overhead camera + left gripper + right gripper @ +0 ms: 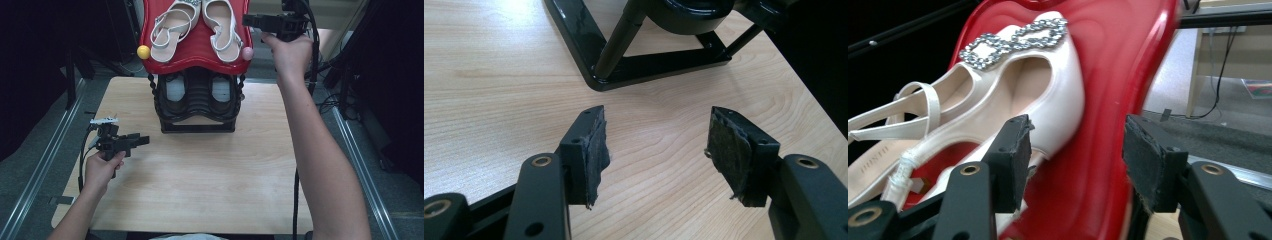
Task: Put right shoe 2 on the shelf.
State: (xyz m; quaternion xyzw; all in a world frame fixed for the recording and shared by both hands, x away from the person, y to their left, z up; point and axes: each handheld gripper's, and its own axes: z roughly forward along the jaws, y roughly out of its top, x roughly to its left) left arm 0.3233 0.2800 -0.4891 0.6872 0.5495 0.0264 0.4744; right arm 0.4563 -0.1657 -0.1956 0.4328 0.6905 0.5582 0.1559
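Two grippers, both jaws wide, nothing held. Right gripper point(1075, 165) at red tray point(1108, 100) edge, white shoe point(1048, 100) just beyond its left jaw. Left gripper point(656, 150) over table point(499, 100), rack base point(634, 70) ahead.

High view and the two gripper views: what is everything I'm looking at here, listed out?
sandals: two, cream-white with a sparkly buckle, side by side on the red shelf
red shelf: one, top tier of the rack
black shelf: one, lower tier, with two pale patches in its hollows
knobs: one yellow, one pink, at the red shelf's front corners
table: one, light wood
left gripper: black, jaws open, above the table
right gripper: black, jaws open, at the right-hand sandal
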